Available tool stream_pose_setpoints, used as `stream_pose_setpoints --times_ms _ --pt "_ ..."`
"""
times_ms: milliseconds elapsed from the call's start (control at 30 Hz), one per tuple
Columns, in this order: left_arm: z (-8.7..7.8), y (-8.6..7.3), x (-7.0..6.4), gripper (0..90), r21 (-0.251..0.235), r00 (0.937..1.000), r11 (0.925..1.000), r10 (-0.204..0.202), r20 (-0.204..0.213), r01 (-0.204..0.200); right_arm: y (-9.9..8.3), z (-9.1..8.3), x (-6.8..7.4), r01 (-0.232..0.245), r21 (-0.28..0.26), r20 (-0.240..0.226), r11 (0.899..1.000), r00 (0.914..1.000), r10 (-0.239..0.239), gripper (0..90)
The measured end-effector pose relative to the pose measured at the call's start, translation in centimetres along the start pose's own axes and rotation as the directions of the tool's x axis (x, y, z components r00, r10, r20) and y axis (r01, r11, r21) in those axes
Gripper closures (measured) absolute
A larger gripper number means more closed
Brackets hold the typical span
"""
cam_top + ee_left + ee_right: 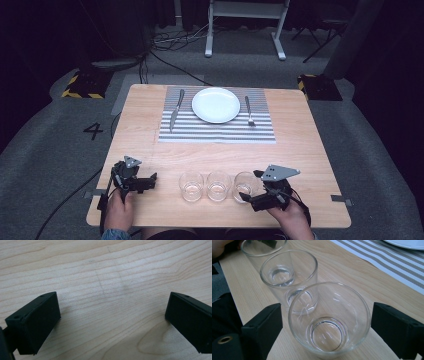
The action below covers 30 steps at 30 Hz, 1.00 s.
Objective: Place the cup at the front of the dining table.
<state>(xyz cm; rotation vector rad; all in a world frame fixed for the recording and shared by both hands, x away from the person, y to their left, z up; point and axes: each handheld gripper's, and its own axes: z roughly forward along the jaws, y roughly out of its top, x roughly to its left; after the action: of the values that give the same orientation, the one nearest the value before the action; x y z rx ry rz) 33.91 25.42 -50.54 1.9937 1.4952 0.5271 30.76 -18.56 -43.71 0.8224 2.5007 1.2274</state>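
Observation:
Three empty clear glasses stand in a row near the table's front edge: left glass (pixel 192 186), middle glass (pixel 218 185), right glass (pixel 244 184). My right gripper (pixel 248 198) is open, and its jaws stand on either side of the right glass (pixel 352 300) with small gaps. In the right gripper view, the right gripper (pixel 325 323) has the middle glass (pixel 289 272) and the left glass (pixel 262 246) lined up behind it. My left gripper (pixel 150 181) is open at the front left. Between its jaws, the left gripper (pixel 110 315) has nothing but bare wood.
A striped placemat (pixel 215 131) lies at the far middle of the wooden table (pixel 300 145). On it are a white plate (pixel 216 104), a knife (pixel 176 109) to its left and a fork (pixel 249 111) to its right. Cables and a frame stand on the floor beyond.

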Motion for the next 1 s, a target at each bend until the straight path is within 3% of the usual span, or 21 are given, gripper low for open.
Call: stream_pose_setpoints --times_ms 333,500,1000 --pt "0.0 0.1 0.0 0.0 0.006 1.0 1.0 0.006 0.0 -0.006 -1.0 2.5 -0.4 -0.016 0.066 -0.006 0.998 0.9998 0.016 13.3" --pt "0.0 0.1 0.0 0.0 0.006 1.0 1.0 0.005 0.001 -0.005 -1.1 2.6 -0.4 0.023 0.077 -0.015 0.997 0.9996 -0.022 18.9" --pt "0.0 0.1 0.0 0.0 0.007 1.0 1.0 0.006 0.0 -0.006 -0.7 2.1 -0.7 -0.008 0.111 -0.01 0.994 0.9999 0.009 19.3"
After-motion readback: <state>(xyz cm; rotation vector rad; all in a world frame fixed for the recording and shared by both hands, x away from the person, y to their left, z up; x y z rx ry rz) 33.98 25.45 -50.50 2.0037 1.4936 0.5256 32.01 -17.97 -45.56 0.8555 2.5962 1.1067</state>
